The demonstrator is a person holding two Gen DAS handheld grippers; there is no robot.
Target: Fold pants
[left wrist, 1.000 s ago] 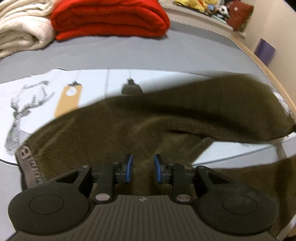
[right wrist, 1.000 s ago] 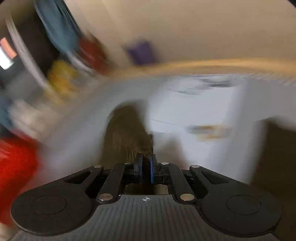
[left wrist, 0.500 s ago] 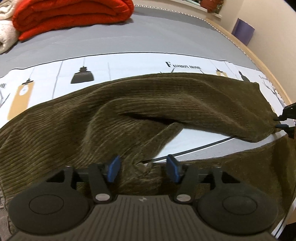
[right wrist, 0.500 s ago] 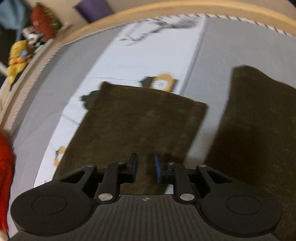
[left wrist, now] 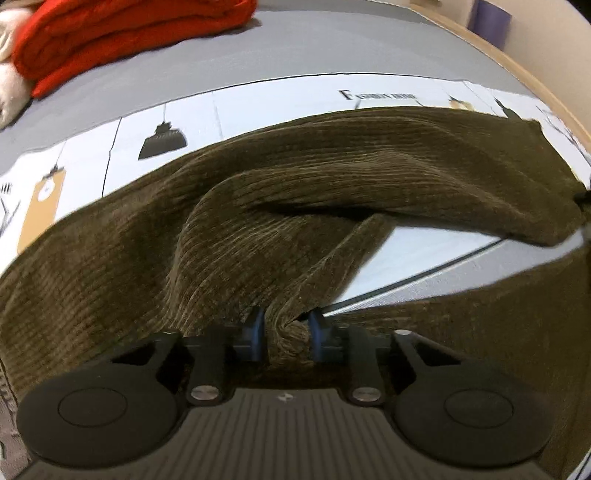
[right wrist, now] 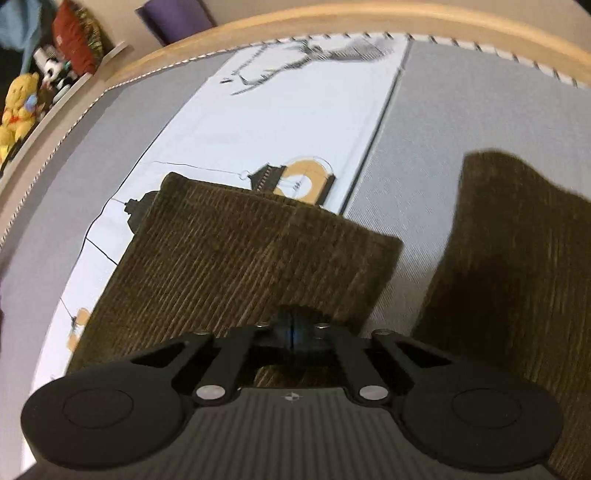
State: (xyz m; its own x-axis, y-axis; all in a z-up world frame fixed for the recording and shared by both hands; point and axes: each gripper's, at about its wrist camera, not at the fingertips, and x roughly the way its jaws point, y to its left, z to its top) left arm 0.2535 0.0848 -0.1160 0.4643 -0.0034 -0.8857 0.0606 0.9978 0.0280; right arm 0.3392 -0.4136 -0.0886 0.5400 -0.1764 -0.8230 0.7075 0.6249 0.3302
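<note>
Right now we are working on the brown corduroy pants (left wrist: pixel 332 192), which are lying across the printed sheet (left wrist: pixel 258 99) on the grey bed (left wrist: pixel 332 44), one leg stretched out and the other running beside it. Our left gripper (left wrist: pixel 284 334) is closing its blue fingers (left wrist: pixel 255 332) on a bunched knot of fabric at the crotch, and the cloth is already sitting between them. Our right gripper (right wrist: pixel 291 328) is showing its fingers pressed together at the near edge of the leg end (right wrist: pixel 258 258); whether any cloth is actually caught there we cannot tell, since the fingertips are hiding the contact.

We are judging the risks like this: the left pinch is gathering a thick wad, so it may be grabbing both layers unevenly and dragging a twist into the fold. If the right fingers are holding only a thin edge or nothing, the hem may be slipping free as we lift, leaving the leg skewed. The red blanket (left wrist: pixel 122 33) is lying well apart.
</note>
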